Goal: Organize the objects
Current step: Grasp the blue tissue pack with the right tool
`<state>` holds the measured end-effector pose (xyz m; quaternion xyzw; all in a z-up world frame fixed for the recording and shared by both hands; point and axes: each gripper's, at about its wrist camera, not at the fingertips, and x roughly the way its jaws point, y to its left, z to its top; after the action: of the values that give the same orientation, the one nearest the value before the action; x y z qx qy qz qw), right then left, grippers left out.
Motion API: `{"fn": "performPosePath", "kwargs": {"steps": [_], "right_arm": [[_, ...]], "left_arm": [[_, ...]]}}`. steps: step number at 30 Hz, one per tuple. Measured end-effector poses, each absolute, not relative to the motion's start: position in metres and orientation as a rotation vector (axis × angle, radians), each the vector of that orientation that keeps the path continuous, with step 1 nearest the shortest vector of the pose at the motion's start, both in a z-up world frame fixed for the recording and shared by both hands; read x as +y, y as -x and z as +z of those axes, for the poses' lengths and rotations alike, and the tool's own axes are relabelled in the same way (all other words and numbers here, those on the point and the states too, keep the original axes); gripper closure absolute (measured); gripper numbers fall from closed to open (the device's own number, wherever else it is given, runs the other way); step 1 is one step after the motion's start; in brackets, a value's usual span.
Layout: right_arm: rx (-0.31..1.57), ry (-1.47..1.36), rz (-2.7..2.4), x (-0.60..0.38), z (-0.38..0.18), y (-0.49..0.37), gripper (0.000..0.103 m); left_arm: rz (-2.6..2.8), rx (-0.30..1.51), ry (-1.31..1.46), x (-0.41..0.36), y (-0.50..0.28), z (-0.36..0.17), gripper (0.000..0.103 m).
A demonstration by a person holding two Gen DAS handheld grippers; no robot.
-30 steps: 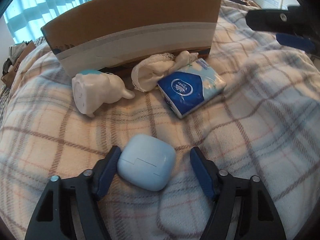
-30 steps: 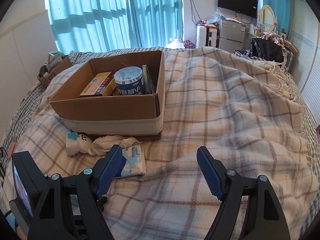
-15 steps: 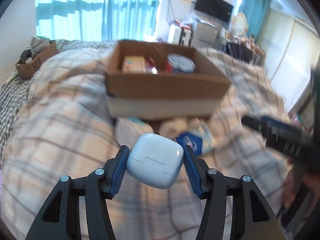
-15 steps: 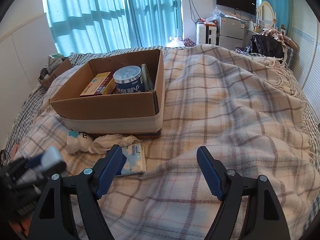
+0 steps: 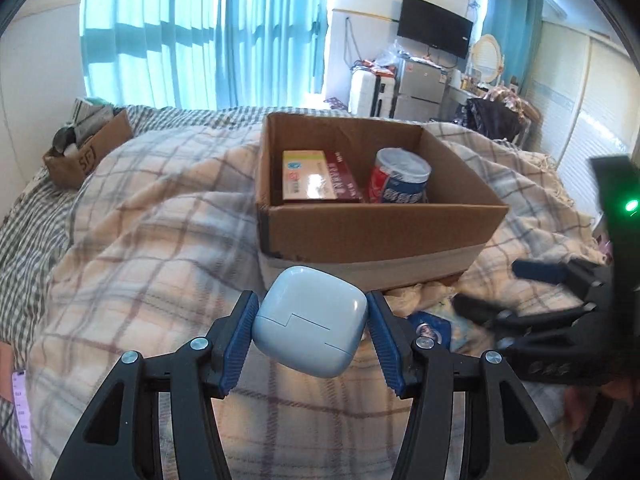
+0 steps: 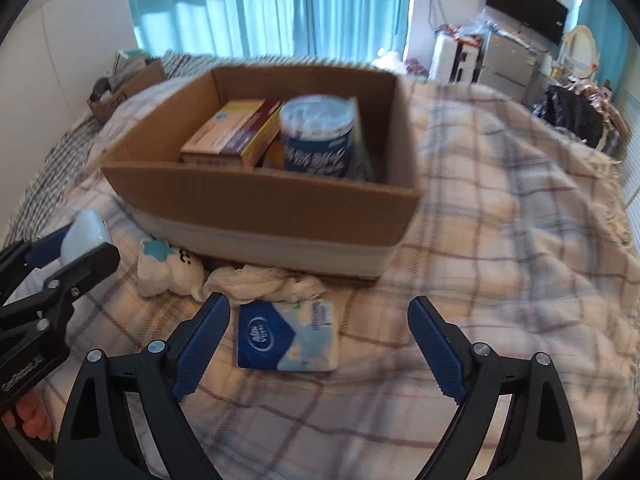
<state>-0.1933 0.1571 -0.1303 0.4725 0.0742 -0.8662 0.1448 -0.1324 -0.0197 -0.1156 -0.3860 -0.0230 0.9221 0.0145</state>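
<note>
**Earbud case held short of the box, box dead ahead at 12 o'clock**

The left gripper (image 5: 311, 326) is clamped on a pale blue earbud case (image 5: 310, 320), carried clear of the plaid blanket (image 5: 160, 248). The open cardboard box (image 5: 376, 228) lies straight beyond it at 12 o'clock, so the left side is nearer. The right gripper (image 6: 320, 344) hangs wide open and empty, a tissue pack (image 6: 286, 338) just ahead between its fingers.

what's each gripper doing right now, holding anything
Left gripper: closed on the pale blue earbud case, lifted in front of the cardboard box.
Right gripper: open, empty, above the tissue pack.
</note>
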Motion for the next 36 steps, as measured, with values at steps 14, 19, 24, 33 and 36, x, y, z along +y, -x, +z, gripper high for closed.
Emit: {"fn": "performPosePath", "kwargs": {"steps": [14,19,24,33,36], "right_arm": [[0.367,-1.555,-2.333,0.129,-0.180,0.204,0.012],[0.412,-1.570,-2.307,0.125,-0.187,0.199,0.023],[0.411,-1.537,-2.325,0.129,-0.183,0.189,0.029],[0.343,-1.331,-2.483,0.152,-0.136,0.152,0.029],[0.289,-1.280,-2.534,0.160,-0.116,0.135,0.029]], "left_arm": [[2.846,-0.120,1.311,-0.030,0.138,-0.132,0.047],[2.841,-0.128,1.334,-0.030,0.135,-0.136,0.047],[2.842,-0.142,1.361,-0.032,0.130,-0.140,0.047],[2.868,-0.156,1.282,-0.030,0.110,-0.128,0.047],[2.877,-0.175,1.270,-0.032,0.104,-0.122,0.047]]}}
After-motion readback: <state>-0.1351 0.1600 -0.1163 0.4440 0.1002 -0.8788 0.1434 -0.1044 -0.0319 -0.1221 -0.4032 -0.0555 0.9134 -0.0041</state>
